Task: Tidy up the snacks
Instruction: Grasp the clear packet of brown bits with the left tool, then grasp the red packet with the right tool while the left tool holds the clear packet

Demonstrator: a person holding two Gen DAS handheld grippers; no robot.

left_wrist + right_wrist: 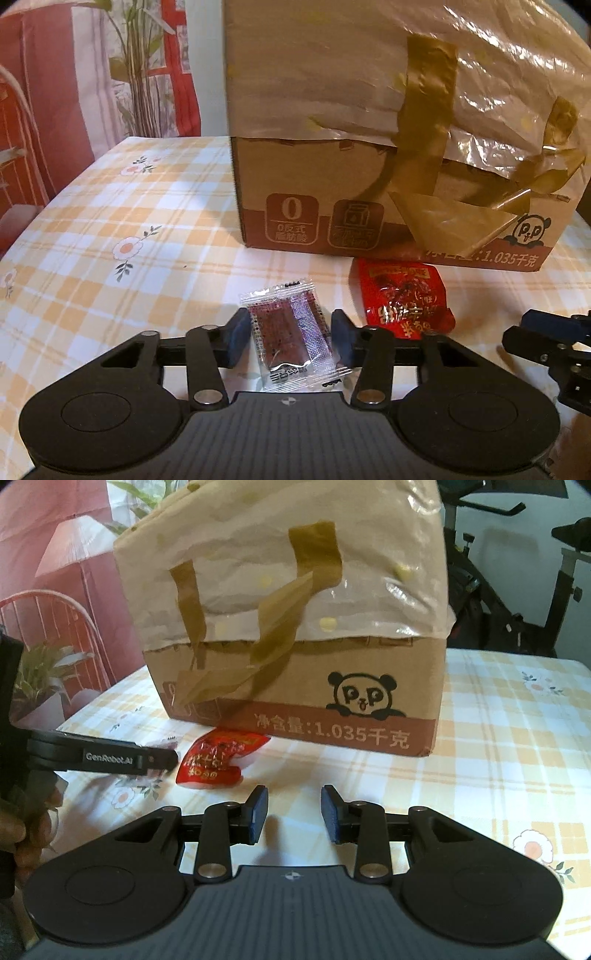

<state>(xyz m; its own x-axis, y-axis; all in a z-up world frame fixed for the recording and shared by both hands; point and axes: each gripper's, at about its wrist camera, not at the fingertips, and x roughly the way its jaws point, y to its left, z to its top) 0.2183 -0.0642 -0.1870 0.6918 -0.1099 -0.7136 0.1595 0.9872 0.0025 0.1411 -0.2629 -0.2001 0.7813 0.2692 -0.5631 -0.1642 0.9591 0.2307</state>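
L fingers point(236, 338) pinch clear snack packet point(291, 332) btwn pads; R gripper point(291, 812) open, empty.

cloth point(110, 206): yellow-white check, flower print, covers the table | curtain point(48, 92): red and white, behind the table's far left edge | plant point(140, 66): thin green stems against the curtain | exercise bike point(517, 572): black, behind the table at right
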